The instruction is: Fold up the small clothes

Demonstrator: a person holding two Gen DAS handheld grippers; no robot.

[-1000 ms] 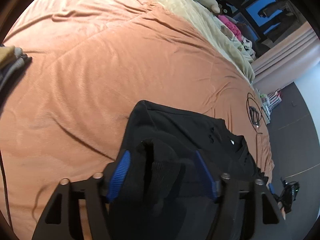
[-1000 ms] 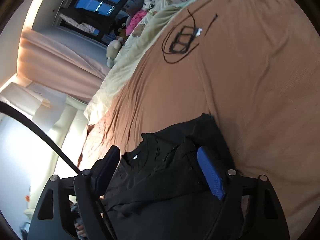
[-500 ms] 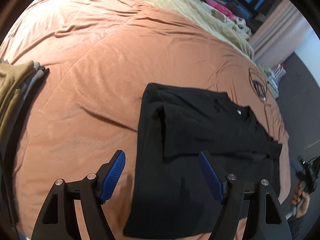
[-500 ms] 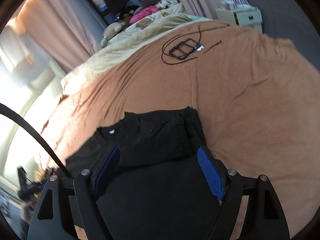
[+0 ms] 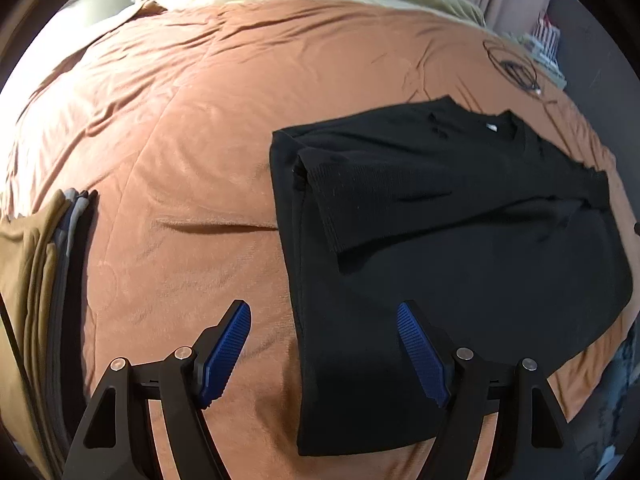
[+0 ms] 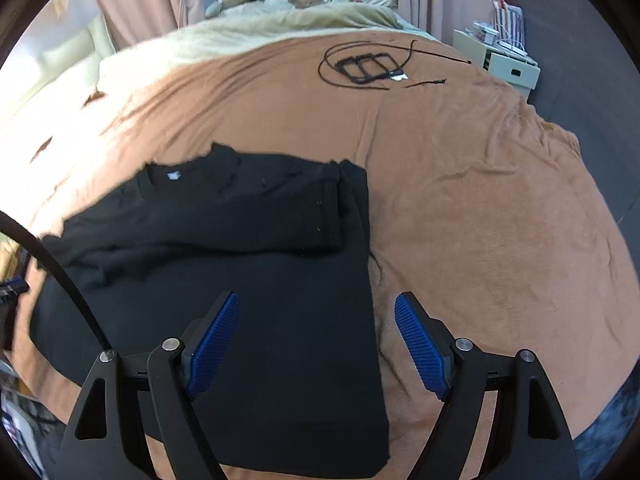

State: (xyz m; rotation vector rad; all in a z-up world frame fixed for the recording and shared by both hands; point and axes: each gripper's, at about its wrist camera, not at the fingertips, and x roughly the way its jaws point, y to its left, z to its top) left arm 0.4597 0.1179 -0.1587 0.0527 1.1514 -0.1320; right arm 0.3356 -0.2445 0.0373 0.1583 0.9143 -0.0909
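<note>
I have both grippers tilted steeply down over the black sweater (image 5: 460,240), which lies flat on the orange bedspread (image 5: 180,140) with both sleeves folded in across its chest. My left gripper (image 5: 324,344) straddles the sweater's left edge, jaws wide apart and empty. My right gripper (image 6: 316,340) straddles its right edge, jaws likewise spread with nothing gripped.

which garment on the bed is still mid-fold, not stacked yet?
The black sweater, spread flat on the orange cover with sleeves folded in; the tan and grey clothes already sit stacked at the left edge.
</note>
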